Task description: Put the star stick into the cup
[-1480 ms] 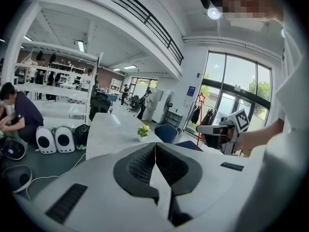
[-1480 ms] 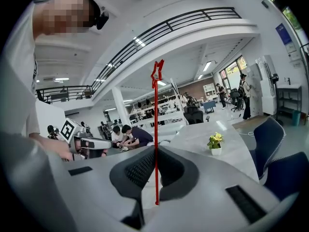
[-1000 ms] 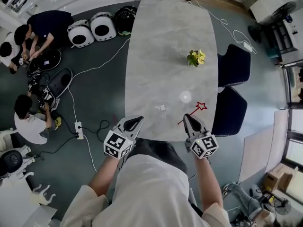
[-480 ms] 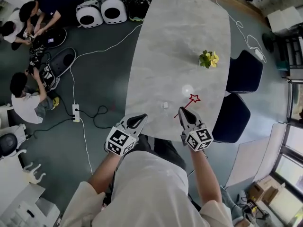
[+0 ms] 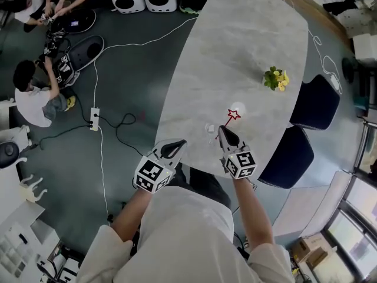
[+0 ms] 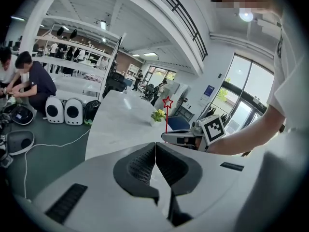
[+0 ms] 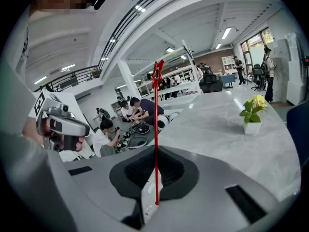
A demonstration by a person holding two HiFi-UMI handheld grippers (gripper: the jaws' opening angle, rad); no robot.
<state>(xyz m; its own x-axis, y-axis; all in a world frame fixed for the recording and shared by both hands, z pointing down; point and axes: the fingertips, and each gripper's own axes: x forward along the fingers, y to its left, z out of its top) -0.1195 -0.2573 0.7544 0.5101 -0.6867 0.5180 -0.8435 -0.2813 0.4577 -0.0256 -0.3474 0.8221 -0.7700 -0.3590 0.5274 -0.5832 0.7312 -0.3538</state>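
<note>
Both jaw pairs are clenched: your right gripper (image 5: 222,132) grasps the star stick (image 5: 230,119), your left gripper (image 5: 173,147) nothing. The star points to 1 o'clock (toward the cup (image 5: 238,107)).

Your left forearm (image 5: 126,220) and right forearm (image 5: 254,214) extend forward, slightly apart, bare from sleeve to wrist. Your left gripper (image 5: 178,142) is held roughly level, its left cube (image 5: 149,175) facing up. Its jaws are pressed together along their length with nothing between them. Your right gripper (image 5: 222,132) sits near it and a little further forward, the right cube (image 5: 241,165) likewise facing up. Its jaws are clamped on the lower end of the stick (image 5: 230,119), which stands up from between them with the star at the top. The two grippers point roughly the same way, tips near one another but apart.
</note>
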